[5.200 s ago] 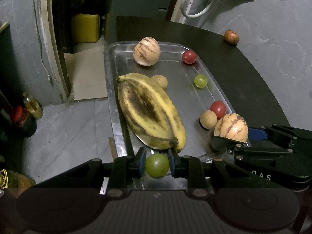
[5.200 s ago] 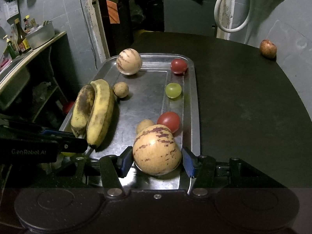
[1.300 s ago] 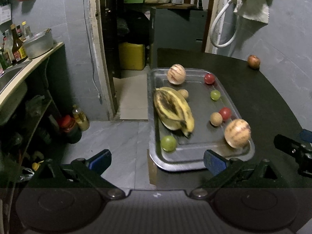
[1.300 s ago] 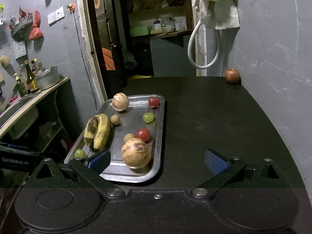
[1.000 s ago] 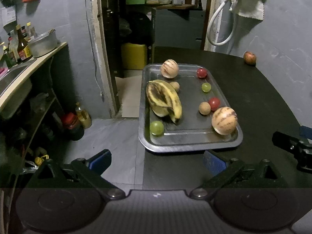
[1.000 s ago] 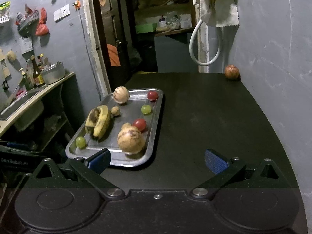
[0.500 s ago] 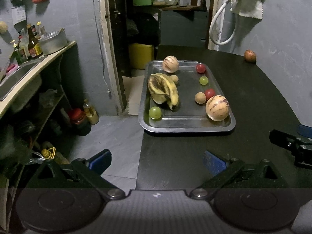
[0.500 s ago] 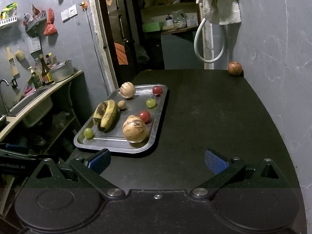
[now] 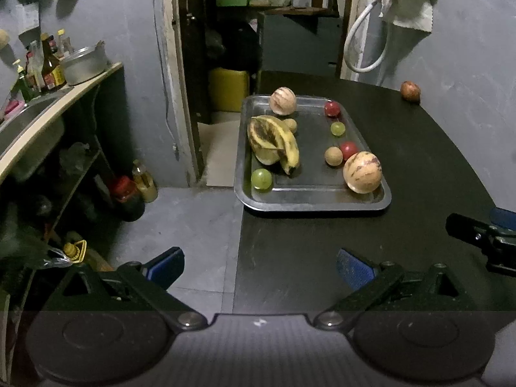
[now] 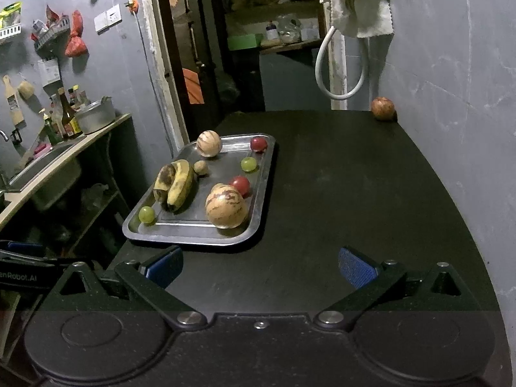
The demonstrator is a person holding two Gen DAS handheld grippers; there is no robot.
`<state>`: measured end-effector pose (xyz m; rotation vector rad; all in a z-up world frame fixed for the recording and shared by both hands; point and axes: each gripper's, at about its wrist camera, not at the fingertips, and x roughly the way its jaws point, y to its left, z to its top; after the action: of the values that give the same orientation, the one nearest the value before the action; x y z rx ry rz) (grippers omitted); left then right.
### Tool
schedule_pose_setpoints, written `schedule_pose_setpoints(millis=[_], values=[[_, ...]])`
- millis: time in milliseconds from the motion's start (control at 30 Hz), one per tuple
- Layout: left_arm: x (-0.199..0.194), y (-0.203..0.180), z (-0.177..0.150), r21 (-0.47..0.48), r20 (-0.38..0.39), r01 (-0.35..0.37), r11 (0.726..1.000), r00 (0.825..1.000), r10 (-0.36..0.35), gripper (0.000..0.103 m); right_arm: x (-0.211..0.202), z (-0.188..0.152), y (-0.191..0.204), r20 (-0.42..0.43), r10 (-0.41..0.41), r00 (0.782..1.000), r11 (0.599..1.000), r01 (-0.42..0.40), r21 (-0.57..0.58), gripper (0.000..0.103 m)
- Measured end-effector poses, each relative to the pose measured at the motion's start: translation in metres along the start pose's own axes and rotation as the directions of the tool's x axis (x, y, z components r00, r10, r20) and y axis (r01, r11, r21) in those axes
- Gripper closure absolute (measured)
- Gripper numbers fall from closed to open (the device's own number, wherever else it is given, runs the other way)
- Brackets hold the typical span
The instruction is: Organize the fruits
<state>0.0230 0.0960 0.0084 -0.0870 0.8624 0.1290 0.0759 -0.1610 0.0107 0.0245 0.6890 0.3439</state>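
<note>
Steel tray (image 9: 309, 198), rectangular, on the left part of a black table (image 10: 354, 193); contents as follows. Two striped pale melons: one at the far edge (image 9: 282, 101), one in the near right corner (image 9: 362, 172). Bananas (image 9: 274, 142), blotched, centre-left. Green fruits: one in the near left corner (image 9: 261, 179), one toward the far right (image 9: 337, 128). Red fruits: two along the right side (image 9: 332, 108) (image 9: 348, 150). Small tan fruits: one beside the bananas (image 9: 291, 124), one touching the nearer red fruit (image 9: 333, 156).

Stray item: one reddish fruit (image 10: 382, 108) at the far right corner of the table, against the wall, well apart from the tray.

Left gripper (image 9: 259, 266): jaws spread wide, nothing between them, near of the tray. Right gripper (image 10: 261, 266): likewise wide apart and empty, over bare table.

Step judged in hand: fetching the stray fruit. Advice: send the right gripper, approach from the table side since the wall blocks the far side, close gently so the round fruit does not roll away.
</note>
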Motion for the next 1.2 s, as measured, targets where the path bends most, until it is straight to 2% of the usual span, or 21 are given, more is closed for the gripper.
schedule_pose_setpoints(millis=[367, 600, 1200], values=[[0.001, 0.012, -0.010, 0.039, -0.016, 0.060, 0.997, 0.998, -0.059, 0.001, -0.007, -0.022, 0.012, -0.027, -0.064, 0.998, 0.998, 0.065, 0.025, 0.001], [-0.002, 0.018, -0.016, 0.062, -0.007, 0.081, 0.995, 0.997, -0.080, 0.001, -0.008, -0.027, 0.021, -0.040, -0.070, 0.997, 0.997, 0.071, 0.026, 0.001], [-0.001, 0.032, -0.016, 0.040, 0.000, 0.068, 0.997, 0.998, -0.068, 0.001, 0.000, -0.025, 0.030, -0.057, -0.058, 0.997, 0.998, 0.059, 0.013, 0.001]])
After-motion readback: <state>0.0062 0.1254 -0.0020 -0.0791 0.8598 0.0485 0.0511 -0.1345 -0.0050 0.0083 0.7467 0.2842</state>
